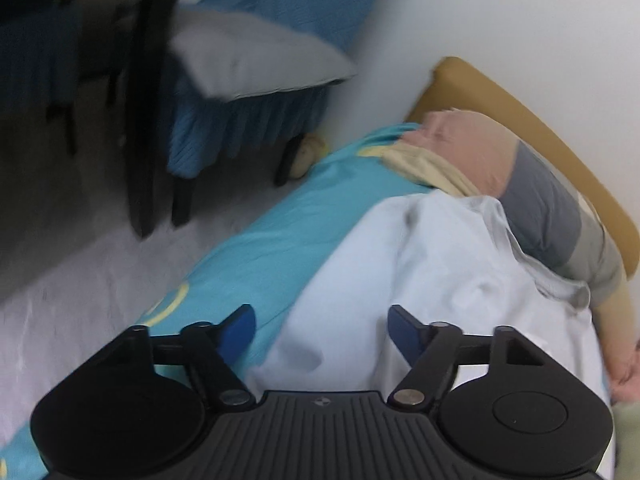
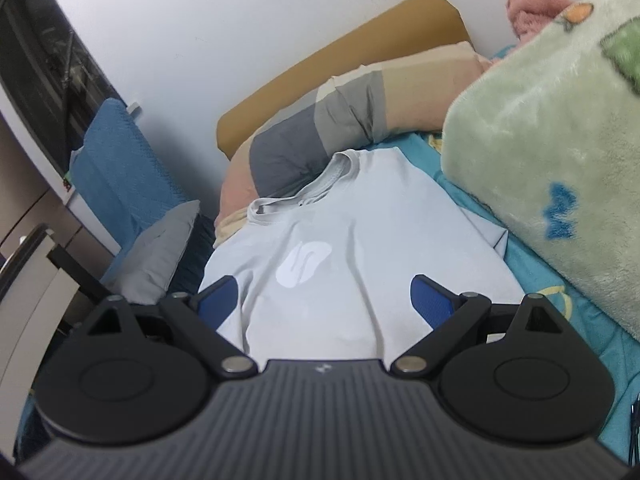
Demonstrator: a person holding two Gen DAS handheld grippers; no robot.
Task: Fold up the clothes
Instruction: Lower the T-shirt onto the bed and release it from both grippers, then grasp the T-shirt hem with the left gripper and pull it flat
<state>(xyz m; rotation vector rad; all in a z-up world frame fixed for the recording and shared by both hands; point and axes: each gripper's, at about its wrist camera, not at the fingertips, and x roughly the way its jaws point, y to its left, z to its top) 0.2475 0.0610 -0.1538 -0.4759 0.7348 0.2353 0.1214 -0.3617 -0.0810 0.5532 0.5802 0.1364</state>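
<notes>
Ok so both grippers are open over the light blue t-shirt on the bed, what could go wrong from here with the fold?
1. The t-shirt lies on a teal sheet; a deep pinch by the left gripper may catch both layers.
2. The collar rests against the striped pillow, so the top may snag or bunch.
3. The fluffy green blanket seems to cover the shirt's far side beside the right gripper, possibly trapping that sleeve.

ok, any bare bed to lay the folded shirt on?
Barely: a teal sheet strip between the pale shirt and the floor-side edge, plus a sliver toward the green blanket. Crowded at the striped pillow.
</notes>
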